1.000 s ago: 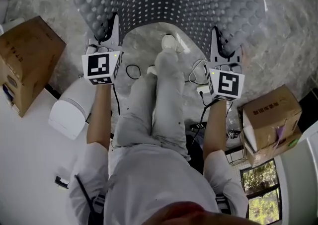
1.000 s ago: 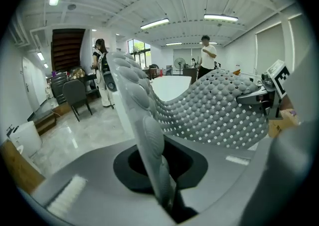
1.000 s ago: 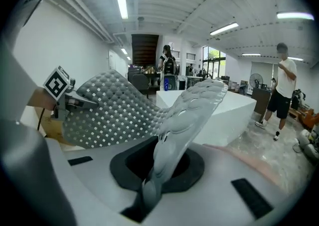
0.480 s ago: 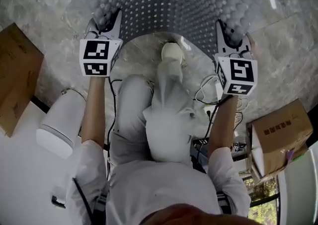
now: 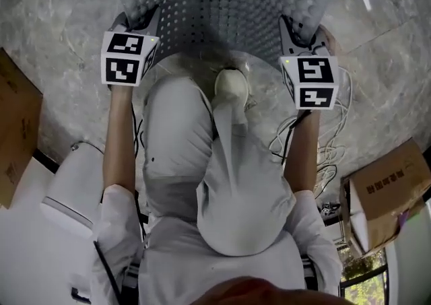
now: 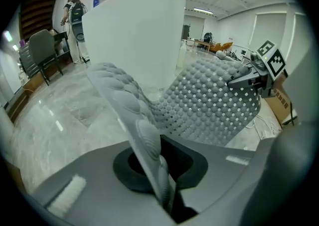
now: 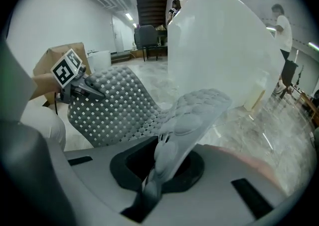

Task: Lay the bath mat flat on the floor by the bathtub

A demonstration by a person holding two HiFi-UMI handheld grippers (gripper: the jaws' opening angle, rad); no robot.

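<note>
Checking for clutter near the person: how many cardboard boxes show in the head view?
2: a cardboard box at the left edge, a second box at the lower right. Others may lie out of frame.

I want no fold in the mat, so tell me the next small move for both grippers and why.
Probably lower the left gripper and right gripper together toward the floor, held apart as they are. Each is shut on a near corner of the bath mat, which bows in a curve between them and is not yet flat, with the bathtub just ahead.
</note>
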